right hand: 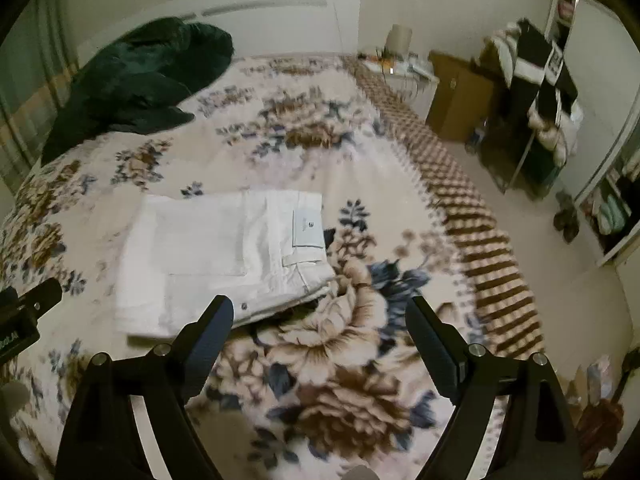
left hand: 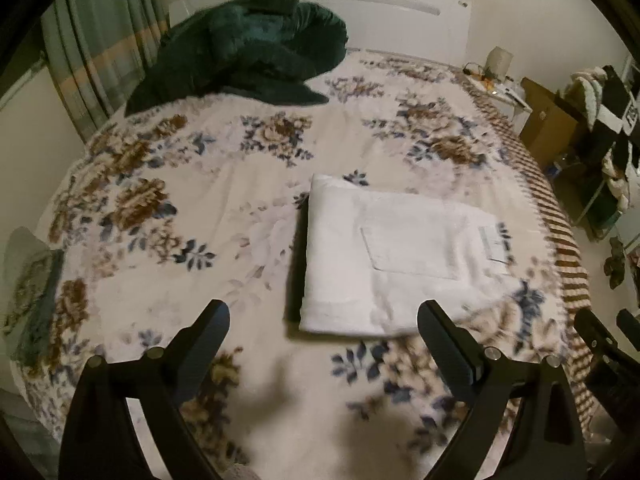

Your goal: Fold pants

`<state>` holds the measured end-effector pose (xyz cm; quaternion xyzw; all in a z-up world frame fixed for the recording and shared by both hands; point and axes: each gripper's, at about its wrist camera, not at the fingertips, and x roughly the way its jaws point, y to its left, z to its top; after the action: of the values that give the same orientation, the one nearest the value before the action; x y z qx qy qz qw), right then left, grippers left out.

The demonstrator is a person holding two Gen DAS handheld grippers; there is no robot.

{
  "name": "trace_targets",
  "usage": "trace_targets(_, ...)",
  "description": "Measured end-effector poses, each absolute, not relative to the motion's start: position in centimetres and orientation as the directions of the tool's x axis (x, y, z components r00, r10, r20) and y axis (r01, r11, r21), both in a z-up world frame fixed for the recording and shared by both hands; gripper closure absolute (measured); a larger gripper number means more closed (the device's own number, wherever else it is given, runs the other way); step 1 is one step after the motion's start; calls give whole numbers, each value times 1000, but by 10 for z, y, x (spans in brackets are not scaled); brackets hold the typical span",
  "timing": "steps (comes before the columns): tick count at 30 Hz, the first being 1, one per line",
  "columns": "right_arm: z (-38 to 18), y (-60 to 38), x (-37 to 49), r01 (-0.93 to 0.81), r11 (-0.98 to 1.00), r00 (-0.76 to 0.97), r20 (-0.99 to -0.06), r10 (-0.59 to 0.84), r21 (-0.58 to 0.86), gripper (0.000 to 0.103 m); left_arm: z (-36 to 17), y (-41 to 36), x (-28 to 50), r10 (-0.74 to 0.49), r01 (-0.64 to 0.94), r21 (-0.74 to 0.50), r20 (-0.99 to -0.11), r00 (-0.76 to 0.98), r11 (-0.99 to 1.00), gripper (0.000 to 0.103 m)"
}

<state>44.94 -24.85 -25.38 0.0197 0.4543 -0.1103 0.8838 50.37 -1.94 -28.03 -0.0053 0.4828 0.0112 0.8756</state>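
White pants (left hand: 392, 256) lie folded into a compact rectangle on the floral bedspread (left hand: 168, 200), back pocket and label facing up. They also show in the right wrist view (right hand: 224, 256), left of centre. My left gripper (left hand: 322, 312) is open and empty, held above the bed just short of the pants' near edge. My right gripper (right hand: 320, 308) is open and empty, above the bedspread to the right of the pants' waistband end. The right gripper's tip shows in the left wrist view at the far right edge (left hand: 600, 332).
A dark green blanket (left hand: 248, 48) is piled at the head of the bed by the white headboard (left hand: 384, 4). A nightstand with a lamp (right hand: 400, 40), a brown cabinet (right hand: 460, 96) and a clothes rack (right hand: 536, 92) stand right of the bed. Curtains (left hand: 88, 52) hang at the left.
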Motion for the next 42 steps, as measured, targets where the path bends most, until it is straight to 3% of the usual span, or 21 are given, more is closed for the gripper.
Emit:
trace_targets(15, -36, -249, 265, 141, 990, 722, -683, -109, -9, 13, -100, -39, 339, 61, -67, 24, -763, 644, 997, 7)
trace_targets(21, 30, -250, 197, 95, 995, 761, -646, -58, 23, 13, -51, -46, 287, 95, -105, 32, -734, 672, 994, 7)
trace_targets(26, 67, -250, 159, 85, 996, 774, -631, -53, 20, 11, -33, -51, 260, 101, -116, 30, -729, 677, 993, 7)
trace_targets(30, 88, -249, 138, 91, 996, 777, -626, -65, 10, 10, -26, -48, 250, 109, -120, 36, -726, 679, 992, 0)
trace_targets(42, 100, -239, 132, 82, 997, 780, -623, -64, 1, 9, -13, -40, 232, 139, -127, 69, -696, 704, 989, 0)
